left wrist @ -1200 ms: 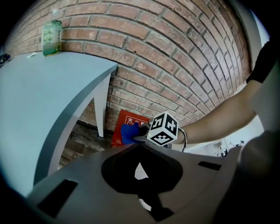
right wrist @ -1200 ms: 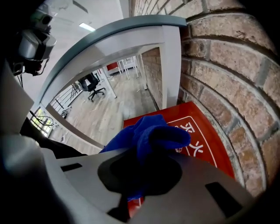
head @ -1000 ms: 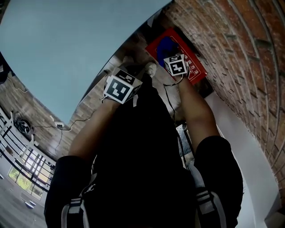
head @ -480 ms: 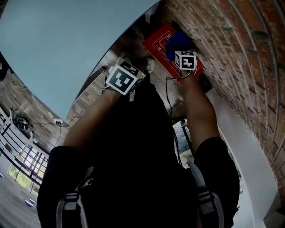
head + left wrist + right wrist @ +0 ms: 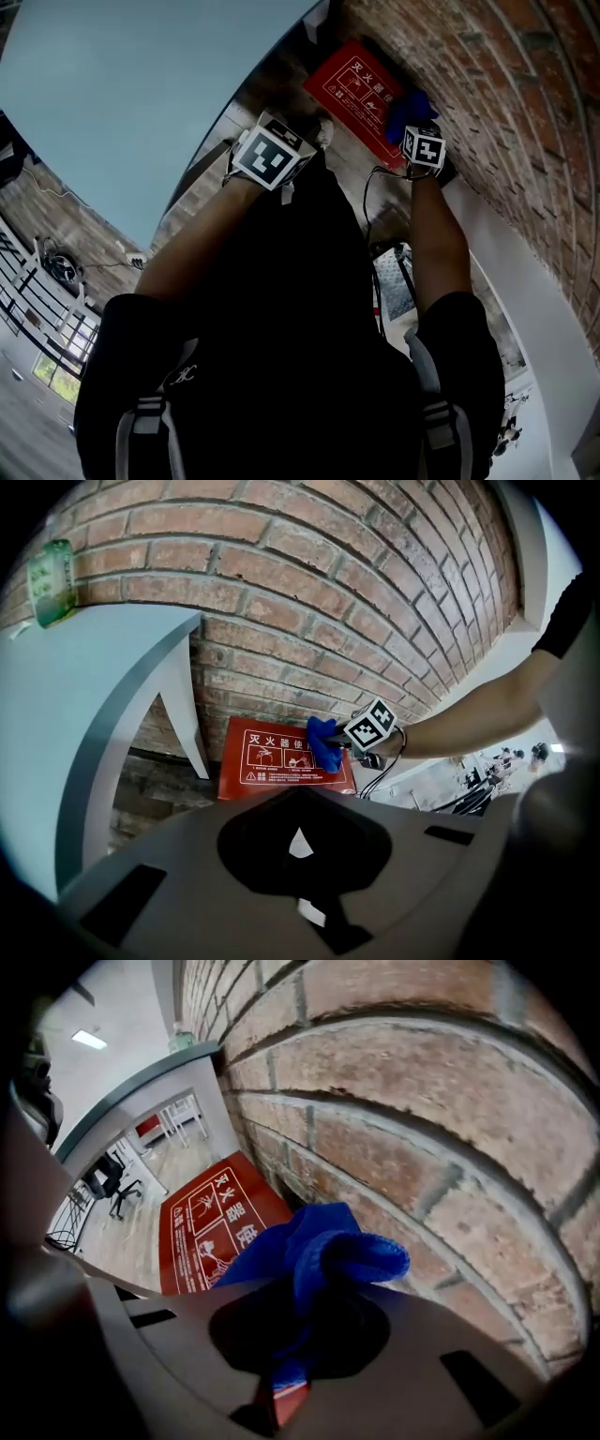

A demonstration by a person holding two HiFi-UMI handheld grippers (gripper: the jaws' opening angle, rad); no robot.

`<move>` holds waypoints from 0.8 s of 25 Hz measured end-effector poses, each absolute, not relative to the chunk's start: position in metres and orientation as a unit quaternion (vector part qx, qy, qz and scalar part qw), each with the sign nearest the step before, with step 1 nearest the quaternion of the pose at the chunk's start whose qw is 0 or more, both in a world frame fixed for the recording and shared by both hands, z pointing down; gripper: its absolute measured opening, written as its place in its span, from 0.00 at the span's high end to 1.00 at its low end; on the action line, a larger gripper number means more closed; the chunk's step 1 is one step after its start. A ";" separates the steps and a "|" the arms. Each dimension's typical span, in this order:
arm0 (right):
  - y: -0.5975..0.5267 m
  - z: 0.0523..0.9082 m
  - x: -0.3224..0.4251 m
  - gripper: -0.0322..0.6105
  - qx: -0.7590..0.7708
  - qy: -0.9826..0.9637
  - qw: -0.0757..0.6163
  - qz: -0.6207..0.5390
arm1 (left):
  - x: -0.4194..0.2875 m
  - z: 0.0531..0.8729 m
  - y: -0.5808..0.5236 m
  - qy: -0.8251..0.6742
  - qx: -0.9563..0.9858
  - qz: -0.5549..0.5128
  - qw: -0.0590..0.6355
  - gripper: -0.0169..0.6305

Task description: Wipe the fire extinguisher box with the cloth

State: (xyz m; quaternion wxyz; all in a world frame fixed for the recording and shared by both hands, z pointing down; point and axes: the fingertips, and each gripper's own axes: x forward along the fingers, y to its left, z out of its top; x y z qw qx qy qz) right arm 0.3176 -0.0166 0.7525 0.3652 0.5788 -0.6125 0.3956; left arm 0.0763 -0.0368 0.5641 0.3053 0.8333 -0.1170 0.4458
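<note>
Down at your left, your left gripper point(image 5: 298, 846) hung clear of the wall, jaws pressed together on nothing. Further right, the red fire extinguisher box point(image 5: 356, 84) sat at the foot of the brick wall point(image 5: 506, 112). Your right gripper point(image 5: 419, 141) pinched the blue cloth point(image 5: 411, 105) at the box's right edge.

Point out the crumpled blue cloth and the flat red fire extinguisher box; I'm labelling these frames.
crumpled blue cloth point(image 5: 328, 1241), right gripper view, on its bunched fold.
flat red fire extinguisher box point(image 5: 272, 761), left gripper view, on its printed face.
</note>
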 end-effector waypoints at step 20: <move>0.035 0.754 0.295 0.89 0.561 -0.601 0.386 0.418 | 0.089 0.563 -0.024 -0.096 0.838 0.455 0.285 0.98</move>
